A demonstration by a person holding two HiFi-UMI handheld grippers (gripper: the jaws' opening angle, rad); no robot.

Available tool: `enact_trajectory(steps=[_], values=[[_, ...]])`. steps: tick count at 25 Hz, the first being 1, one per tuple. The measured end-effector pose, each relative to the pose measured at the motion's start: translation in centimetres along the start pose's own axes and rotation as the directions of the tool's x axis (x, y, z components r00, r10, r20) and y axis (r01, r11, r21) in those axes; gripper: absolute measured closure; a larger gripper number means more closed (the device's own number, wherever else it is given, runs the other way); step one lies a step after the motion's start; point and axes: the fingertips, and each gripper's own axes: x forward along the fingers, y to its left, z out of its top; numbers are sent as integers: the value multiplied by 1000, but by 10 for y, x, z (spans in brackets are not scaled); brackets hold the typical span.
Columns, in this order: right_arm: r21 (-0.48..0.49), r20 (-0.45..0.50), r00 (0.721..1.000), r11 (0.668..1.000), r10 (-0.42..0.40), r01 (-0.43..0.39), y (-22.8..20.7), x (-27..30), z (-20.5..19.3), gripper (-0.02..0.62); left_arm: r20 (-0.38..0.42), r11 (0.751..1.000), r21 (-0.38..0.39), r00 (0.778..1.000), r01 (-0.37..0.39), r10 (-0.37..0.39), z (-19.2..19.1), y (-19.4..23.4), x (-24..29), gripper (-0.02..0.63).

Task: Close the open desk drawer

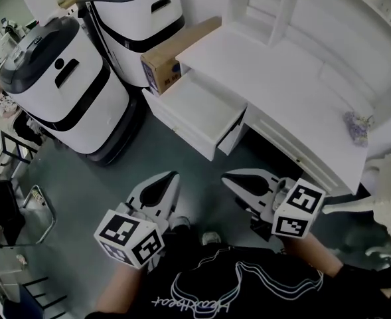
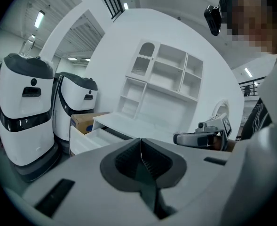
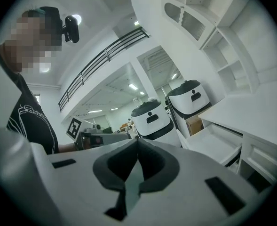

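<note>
The white desk (image 1: 281,78) has one drawer (image 1: 198,106) pulled far out at its left end, and the drawer looks empty. In the left gripper view the drawer (image 2: 87,140) lies left of centre; in the right gripper view the same drawer (image 3: 216,142) lies at the right. My left gripper (image 1: 171,175) hangs shut over the floor, below the drawer front and apart from it. My right gripper (image 1: 227,176) is beside it, also shut and holding nothing. The jaws meet in both gripper views, left gripper (image 2: 140,141) and right gripper (image 3: 137,141).
Two white-and-black machines (image 1: 62,92) (image 1: 139,25) stand left of the desk, with a cardboard box (image 1: 170,60) wedged against the desk's corner. A shelf unit (image 1: 268,5) rises at the desk's back. A small bundle (image 1: 356,126) lies on the desktop. A metal chair (image 1: 22,211) stands far left.
</note>
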Motion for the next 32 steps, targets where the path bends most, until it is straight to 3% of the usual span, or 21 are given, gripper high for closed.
enact_trajectory(steps=[8,14,23,32], values=[[75,-2,997,994,-81,81,-46,26,1,589,-89,999,-11,995,41,-42,-8,55,50,600],[136,11,985,976,-174,171,-86,53,7,589,-197,996,-21,976,85,-88,-17,104,95,600],[226,24,938,916,-345,331,-146,75,6,589,-328,988,8,934,151,-140,-48,173,156,600],[292,9,890,852,-456,434,-175,83,-13,589,-425,965,104,887,242,-177,-89,204,197,600]])
